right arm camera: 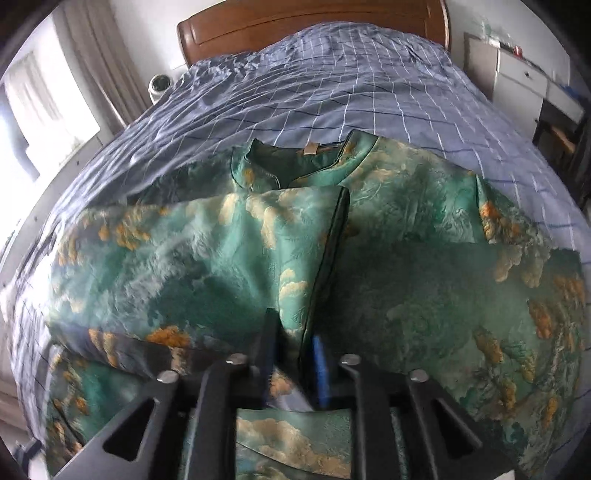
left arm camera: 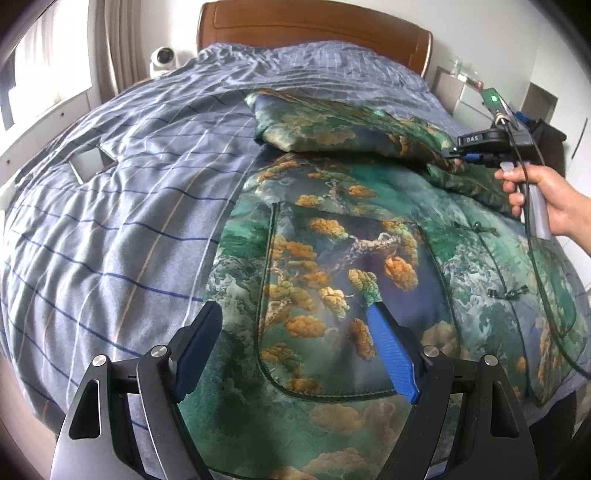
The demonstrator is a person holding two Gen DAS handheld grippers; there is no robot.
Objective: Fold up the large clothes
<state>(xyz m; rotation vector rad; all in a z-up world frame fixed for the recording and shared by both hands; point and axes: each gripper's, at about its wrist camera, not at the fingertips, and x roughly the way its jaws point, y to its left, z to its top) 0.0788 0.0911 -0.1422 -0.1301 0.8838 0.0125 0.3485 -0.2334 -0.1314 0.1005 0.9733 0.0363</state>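
Note:
A large green jacket with orange pine and cloud print [left arm camera: 351,236] lies spread on the bed. Its left sleeve [left arm camera: 332,122] is folded across the chest. My left gripper [left arm camera: 295,317] is open and empty, hovering over the jacket's lower front pocket. My right gripper [right arm camera: 293,343] is shut on the sleeve cuff [right arm camera: 291,295], holding it over the jacket body [right arm camera: 443,277]; the collar [right arm camera: 295,158] lies beyond. The right gripper also shows in the left wrist view [left arm camera: 458,151], held by a hand at the jacket's right side.
The bed has a blue checked cover [left arm camera: 110,206] and a brown wooden headboard [left arm camera: 314,26]. A white camera [left arm camera: 162,59] stands at the far left. White cabinets [right arm camera: 524,77] stand to the right. The bed's near edge drops off at the left.

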